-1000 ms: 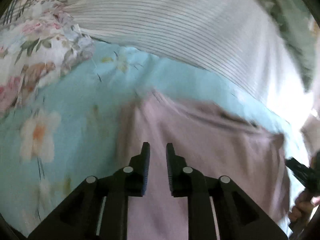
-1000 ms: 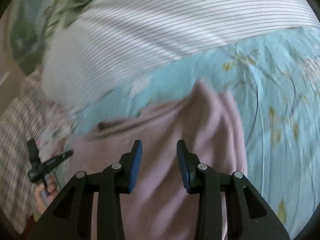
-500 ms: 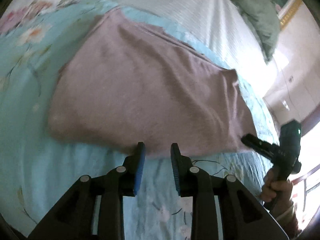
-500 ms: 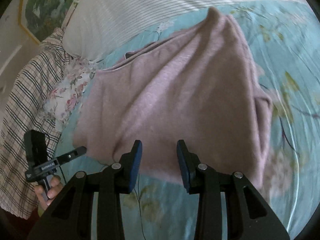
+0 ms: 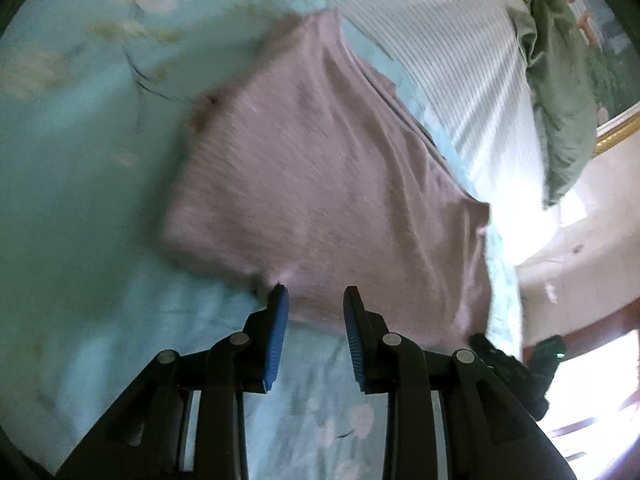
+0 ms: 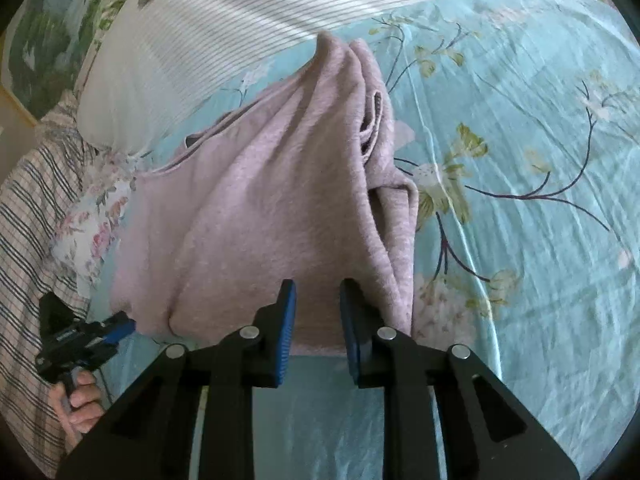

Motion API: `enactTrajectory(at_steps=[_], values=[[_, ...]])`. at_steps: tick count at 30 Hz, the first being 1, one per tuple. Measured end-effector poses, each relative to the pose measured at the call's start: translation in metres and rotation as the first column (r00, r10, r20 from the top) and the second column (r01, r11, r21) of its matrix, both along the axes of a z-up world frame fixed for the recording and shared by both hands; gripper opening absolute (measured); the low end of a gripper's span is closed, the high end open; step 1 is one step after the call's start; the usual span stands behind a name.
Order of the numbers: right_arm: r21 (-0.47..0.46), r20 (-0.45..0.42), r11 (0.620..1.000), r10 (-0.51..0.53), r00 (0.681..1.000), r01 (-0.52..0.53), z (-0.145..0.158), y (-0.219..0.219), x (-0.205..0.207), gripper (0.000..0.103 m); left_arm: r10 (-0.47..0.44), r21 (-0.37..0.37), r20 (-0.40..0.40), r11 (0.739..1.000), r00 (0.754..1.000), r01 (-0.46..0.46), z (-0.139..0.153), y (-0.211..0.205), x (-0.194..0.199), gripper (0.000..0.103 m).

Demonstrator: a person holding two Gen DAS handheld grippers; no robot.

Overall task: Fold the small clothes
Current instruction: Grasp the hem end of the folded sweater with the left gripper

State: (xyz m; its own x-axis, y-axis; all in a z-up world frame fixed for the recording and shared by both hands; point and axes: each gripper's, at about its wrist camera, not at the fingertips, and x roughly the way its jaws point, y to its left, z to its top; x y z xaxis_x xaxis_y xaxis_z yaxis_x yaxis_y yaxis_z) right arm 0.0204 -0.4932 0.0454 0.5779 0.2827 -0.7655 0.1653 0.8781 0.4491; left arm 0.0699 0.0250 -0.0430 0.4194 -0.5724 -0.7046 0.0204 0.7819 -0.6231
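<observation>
A mauve garment lay on the bed's floral turquoise sheet, its far edge near a striped pillow. Both the left gripper and the right gripper were open at its near hem, holding nothing.

A bed fills both views, covered by a light blue floral sheet. Beyond it lie a white striped pillow and a plaid blanket. A gold-framed picture hangs on the pale wall, and strong daylight washes in.
</observation>
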Motion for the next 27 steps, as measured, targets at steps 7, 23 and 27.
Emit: enactTrajectory(at_steps=[7,23,27], values=[[0.034,0.015,0.999,0.004,1.0,-0.005,-0.002,-0.001,-0.007,0.025,0.18,0.005,-0.026,0.984,0.983,-0.179,0.0,0.046,-0.011,0.056],[0.02,0.031,1.0,0.001,1.0,-0.001,0.001,0.008,0.007,0.033,0.259,-0.101,-0.05,0.959,0.964,-0.263,-0.023,0.009,0.038,0.009],[0.023,0.037,1.0,0.003,0.999,-0.004,-0.001,0.003,0.007,0.03,0.29,-0.087,0.039,0.954,0.956,-0.286,-0.004,0.026,0.029,0.009]])
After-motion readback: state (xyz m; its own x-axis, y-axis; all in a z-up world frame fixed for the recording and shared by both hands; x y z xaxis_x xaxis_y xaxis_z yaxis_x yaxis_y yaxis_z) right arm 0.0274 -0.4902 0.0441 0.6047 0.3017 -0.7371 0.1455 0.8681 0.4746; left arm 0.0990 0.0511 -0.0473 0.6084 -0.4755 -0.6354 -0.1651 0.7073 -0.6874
